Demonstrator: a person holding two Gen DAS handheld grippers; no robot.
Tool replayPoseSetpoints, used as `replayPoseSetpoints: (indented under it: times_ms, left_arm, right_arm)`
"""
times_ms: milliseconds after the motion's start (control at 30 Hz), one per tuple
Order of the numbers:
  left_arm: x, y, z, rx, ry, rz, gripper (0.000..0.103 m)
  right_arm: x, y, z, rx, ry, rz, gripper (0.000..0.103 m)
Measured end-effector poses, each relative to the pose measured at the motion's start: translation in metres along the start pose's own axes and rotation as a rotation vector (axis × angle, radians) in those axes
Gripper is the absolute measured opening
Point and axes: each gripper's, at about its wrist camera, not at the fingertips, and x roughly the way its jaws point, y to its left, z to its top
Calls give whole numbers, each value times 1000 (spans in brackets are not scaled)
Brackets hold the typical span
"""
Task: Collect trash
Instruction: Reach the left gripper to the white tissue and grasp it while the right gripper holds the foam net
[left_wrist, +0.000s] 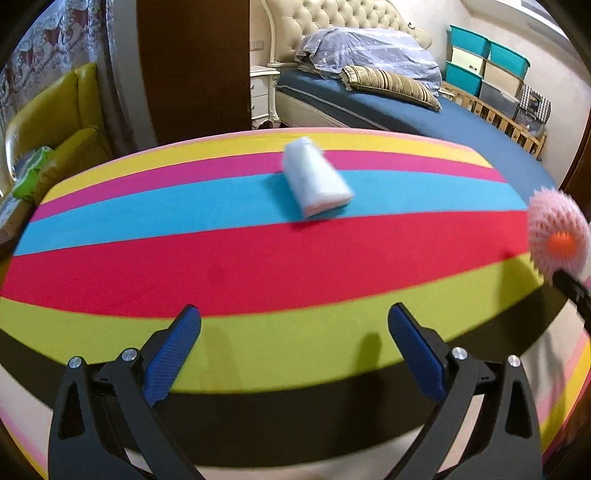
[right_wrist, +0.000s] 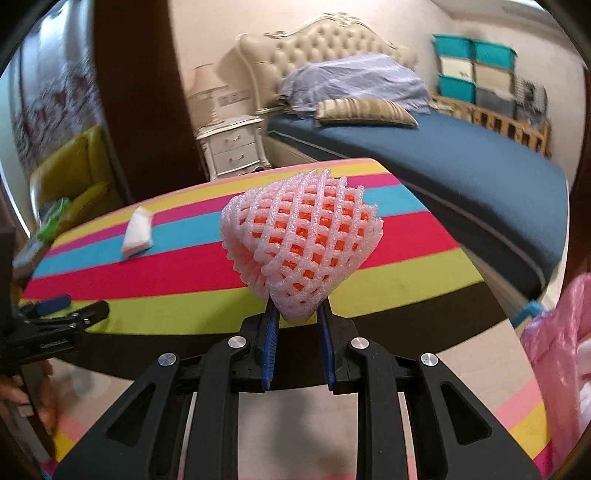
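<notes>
Right gripper (right_wrist: 297, 314) clenches a foam fruit net (right_wrist: 301, 240), bag-bound; left gripper (left_wrist: 293, 332), jaws released, faces white tissue (left_wrist: 316, 181) at twelve o'clock.

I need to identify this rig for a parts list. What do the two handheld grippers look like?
Both match: the left gripper and right gripper have black plastic forked arms with triangular cut-outs, round silver bolt heads at the pivots, and blue textured pads lining the fingers. No cables or markings show.
</notes>
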Motion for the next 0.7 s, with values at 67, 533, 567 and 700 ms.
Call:
replayPoseSetpoints:
  times_ms: [67, 533, 567, 700]
  left_arm:
    - [5, -9, 5, -3, 4, -6, 98]
    - [26, -16, 33, -68, 3, -33, 98]
    - [28, -16, 36, -71, 2, -30, 98]
    - [42, -16, 55, -113, -4, 10, 98]
  right_arm:
    - [2, -3, 1, 14, 5, 7, 21]
    - [-5, 19, -3, -87, -17, -28, 21]
    - [-3, 16, -3, -72, -7, -16, 21]
    - [-2, 13, -3, -55, 2, 5, 21]
